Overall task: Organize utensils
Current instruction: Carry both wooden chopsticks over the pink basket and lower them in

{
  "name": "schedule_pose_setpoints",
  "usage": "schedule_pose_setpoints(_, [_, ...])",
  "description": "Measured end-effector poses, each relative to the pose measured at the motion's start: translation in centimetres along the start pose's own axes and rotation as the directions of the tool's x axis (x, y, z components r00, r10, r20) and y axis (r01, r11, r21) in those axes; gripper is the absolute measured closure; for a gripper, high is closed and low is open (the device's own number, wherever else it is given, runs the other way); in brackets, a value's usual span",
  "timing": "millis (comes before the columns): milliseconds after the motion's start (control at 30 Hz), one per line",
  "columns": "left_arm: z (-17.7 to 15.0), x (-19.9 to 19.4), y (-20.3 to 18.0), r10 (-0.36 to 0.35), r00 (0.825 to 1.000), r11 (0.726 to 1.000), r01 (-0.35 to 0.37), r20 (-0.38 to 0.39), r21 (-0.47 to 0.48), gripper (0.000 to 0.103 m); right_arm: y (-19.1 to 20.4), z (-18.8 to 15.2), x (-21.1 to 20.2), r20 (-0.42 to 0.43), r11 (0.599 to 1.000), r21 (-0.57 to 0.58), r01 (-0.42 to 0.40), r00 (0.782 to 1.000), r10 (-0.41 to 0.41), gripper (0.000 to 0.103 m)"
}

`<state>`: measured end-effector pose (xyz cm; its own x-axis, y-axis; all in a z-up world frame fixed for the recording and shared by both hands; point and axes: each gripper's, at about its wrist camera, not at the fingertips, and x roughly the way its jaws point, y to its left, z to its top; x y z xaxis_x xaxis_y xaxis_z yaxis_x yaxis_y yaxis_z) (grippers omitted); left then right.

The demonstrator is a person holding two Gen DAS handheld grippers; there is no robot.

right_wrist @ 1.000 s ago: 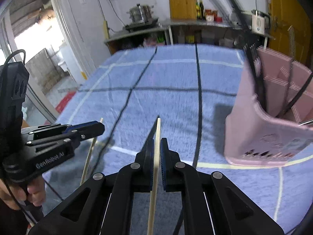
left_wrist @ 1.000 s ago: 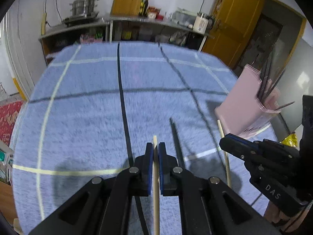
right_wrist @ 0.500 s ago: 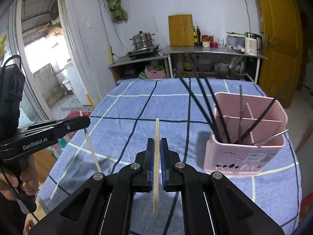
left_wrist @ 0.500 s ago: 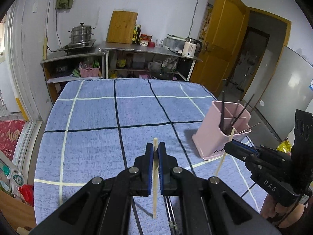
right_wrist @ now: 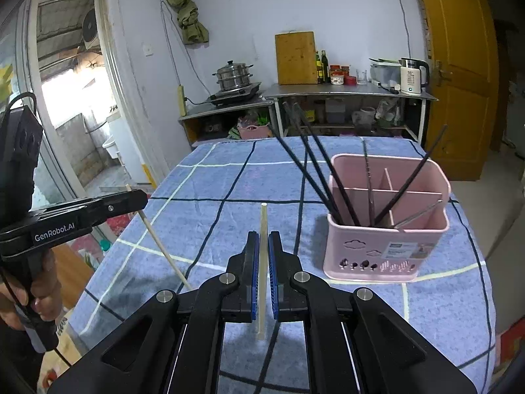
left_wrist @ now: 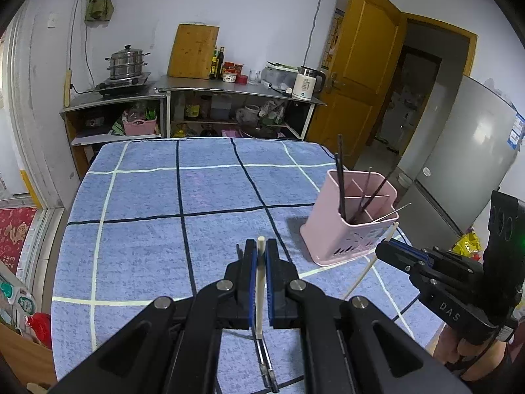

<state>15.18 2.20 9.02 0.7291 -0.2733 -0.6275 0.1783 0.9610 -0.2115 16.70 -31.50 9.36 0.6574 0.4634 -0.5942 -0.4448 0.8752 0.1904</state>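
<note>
Blue cloth (left_wrist: 147,229) mostly bare; pink caddy (left_wrist: 344,229) near right edge.

Home kitchen. Evidence: steamer pot (left_wrist: 127,62) on a small stove (left_wrist: 123,82), cutting board (left_wrist: 193,51) against the wall, sauce bottles (left_wrist: 218,62), electric kettle (left_wrist: 306,83) on metal counter (left_wrist: 236,86), fridge (left_wrist: 466,161) beside wooden door (left_wrist: 364,75).

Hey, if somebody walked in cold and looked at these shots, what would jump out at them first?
Probably the pale wooden chopstick clamped in the left gripper and a second pale chopstick clamped in the right gripper, both lifted over the blue checked tablecloth. Next, the pink utensil holder at the table's right side, with dark chopsticks leaning out of it.
</note>
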Motion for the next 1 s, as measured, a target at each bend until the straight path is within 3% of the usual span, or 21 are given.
schedule_pose_setpoints(467, [1.8,2.0,-5.9,-0.128,0.992,0.991,0.129,-0.022,0.047,0.097,-5.0,0.8,-4.0,0.071,0.995,0.082,0.060,0.995,-0.066,0.097])
schedule_pose_setpoints(1000, [10.6,1.9,-11.0,-0.211,0.972,0.975,0.203,0.101,0.084,0.097,-9.2,8.0,-8.0,0.261,0.985,0.149,0.087,0.957,-0.125,0.097])
